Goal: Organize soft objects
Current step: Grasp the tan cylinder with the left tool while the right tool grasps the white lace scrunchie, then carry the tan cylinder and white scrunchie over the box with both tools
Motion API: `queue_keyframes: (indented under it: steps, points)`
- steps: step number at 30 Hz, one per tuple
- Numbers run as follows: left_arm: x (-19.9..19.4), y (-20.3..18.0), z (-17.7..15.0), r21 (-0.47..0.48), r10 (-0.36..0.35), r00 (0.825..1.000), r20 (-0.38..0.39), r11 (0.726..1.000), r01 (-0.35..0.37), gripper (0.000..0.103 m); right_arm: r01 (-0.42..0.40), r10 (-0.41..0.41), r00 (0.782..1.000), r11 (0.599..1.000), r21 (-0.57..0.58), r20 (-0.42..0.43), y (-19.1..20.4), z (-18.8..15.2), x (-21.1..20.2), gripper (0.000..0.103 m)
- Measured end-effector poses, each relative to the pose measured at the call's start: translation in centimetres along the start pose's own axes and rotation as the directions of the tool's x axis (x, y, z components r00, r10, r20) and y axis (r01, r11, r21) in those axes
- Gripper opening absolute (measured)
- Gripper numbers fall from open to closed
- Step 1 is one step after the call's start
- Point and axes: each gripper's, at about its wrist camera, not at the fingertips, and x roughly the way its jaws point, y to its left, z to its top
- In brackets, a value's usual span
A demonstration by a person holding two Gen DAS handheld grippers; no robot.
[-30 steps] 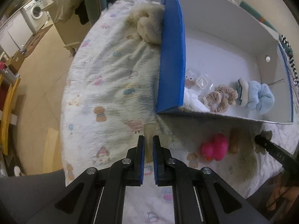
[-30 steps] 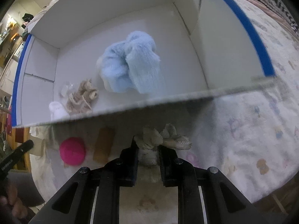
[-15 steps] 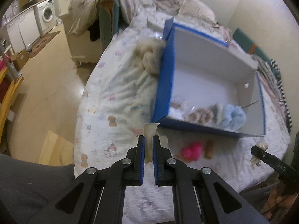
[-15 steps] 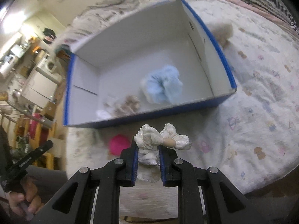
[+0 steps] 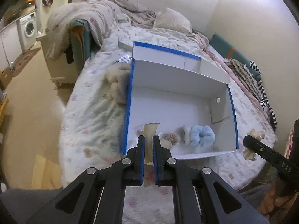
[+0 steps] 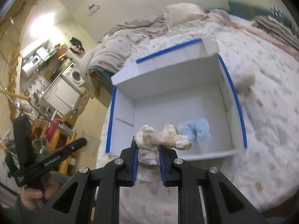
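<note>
An open white box with blue edges (image 5: 179, 85) lies on the bed. Inside it are a light blue scrunchie (image 5: 202, 136), a beige scrunchie (image 5: 171, 137) and small white items. My left gripper (image 5: 148, 143) is shut on a flat cream soft piece (image 5: 149, 130), held above the box's near left corner. My right gripper (image 6: 148, 149) is shut on a white lacy soft doll (image 6: 158, 136), held above the box's (image 6: 168, 85) near wall; the doll also shows in the left wrist view (image 5: 256, 136). The blue scrunchie (image 6: 198, 128) lies just beyond the doll.
A fluffy cream soft item (image 5: 117, 85) lies on the bed against the box's left wall. Another pale fluffy item (image 6: 246, 82) lies by the box's right wall. Blankets and pillows (image 5: 173, 20) are piled at the bed's head. The floor drops off left of the bed.
Both grippers have lifted well up and back from the bed, each still gripping its item. The box now appears lower and farther away. The pink toy in front of the box is now hidden.
</note>
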Motion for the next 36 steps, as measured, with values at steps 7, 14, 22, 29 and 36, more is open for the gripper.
queue_keyframes:
  steps: [7, 14, 22, 29, 36]
  points:
    - [2.4, -1.0, 2.9, 0.001, -0.016, 0.999, -0.034, 1.000, 0.016, 0.007, -0.003, 0.003, 1.000, 1.000, -0.008, -0.006, -0.6, 2.5, 2.2, 0.021]
    - [5.1, -2.7, 4.1, 0.039, -0.039, 0.997, -0.069, 0.998, 0.042, 0.007, 0.003, -0.002, 1.000, 0.999, 0.035, -0.027, -2.6, 3.5, 4.8, 0.021]
    - [9.3, -4.3, 4.1, 0.088, -0.015, 0.994, -0.112, 0.996, 0.025, 0.007, 0.063, -0.057, 0.995, 0.996, 0.066, -0.088, -5.3, 2.2, 8.6, 0.021]
    - [12.5, -4.2, 2.9, 0.111, 0.024, 0.990, -0.139, 0.994, -0.008, 0.008, 0.080, -0.071, 0.987, 0.995, 0.058, -0.141, -5.9, 1.5, 10.7, 0.021]
    - [14.1, -3.7, 2.1, 0.097, 0.057, 0.984, -0.170, 0.994, -0.041, 0.008, 0.057, -0.048, 0.983, 0.997, 0.046, -0.178, -5.4, 1.0, 11.6, 0.021]
